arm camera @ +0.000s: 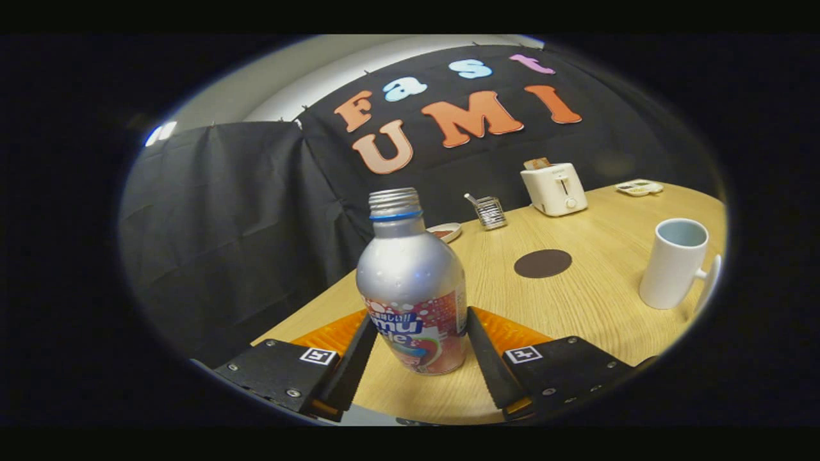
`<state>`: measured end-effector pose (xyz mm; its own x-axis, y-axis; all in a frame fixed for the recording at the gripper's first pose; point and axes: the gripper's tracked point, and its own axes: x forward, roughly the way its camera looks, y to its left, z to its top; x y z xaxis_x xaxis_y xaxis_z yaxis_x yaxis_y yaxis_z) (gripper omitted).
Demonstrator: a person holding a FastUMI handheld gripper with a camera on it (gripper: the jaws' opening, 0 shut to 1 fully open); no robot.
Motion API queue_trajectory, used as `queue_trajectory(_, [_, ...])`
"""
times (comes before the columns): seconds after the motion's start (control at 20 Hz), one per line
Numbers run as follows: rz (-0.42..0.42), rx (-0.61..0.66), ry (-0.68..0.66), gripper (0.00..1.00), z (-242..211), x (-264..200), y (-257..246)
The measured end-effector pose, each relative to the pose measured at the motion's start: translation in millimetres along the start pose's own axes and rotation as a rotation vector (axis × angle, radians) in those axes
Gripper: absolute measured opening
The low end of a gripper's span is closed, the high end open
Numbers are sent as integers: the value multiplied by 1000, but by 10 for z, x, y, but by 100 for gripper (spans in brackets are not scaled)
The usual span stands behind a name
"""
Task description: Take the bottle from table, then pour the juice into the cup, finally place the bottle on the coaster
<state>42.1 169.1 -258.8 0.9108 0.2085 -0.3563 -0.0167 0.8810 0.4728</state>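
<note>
Gripper view looks forward over a round wooden tabletop (pixel 576 307), and the hand-held gripper (pixel 419 355) has its two black fingers (pixel 355 368) either side of a silver bottle (pixel 413 288). The bottle stands upright near the tabletop's near edge, its cap off so the threaded neck shows above a blue ring, with a colourful label around its lower half. Both fingers lie against the label, one on each flank, so the hand-held gripper looks closed on the bottle, which has its base on the wood as far as I can tell. Beyond the fingers, toward the middle of the tabletop, lies a dark round coaster (pixel 542 263), flat and with nothing on it. Off to the right of the coaster and well apart from the bottle stands a white cup (pixel 672 264), upright, its handle turned away from the bottle and its pale inside showing. Farther back near the wall sit a white toaster (pixel 555 188), a small wire holder (pixel 490 212) beside it, a little dish (pixel 445 231) behind the bottle's shoulder, and a small tray (pixel 639 187) at the far edge.
</note>
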Motion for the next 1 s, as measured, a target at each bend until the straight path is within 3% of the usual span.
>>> queue_trajectory(0.55, [40,423,-84,80,343,-175,-393])
queue_trajectory(1.0, [95,631,-115,80,487,-338,-481])
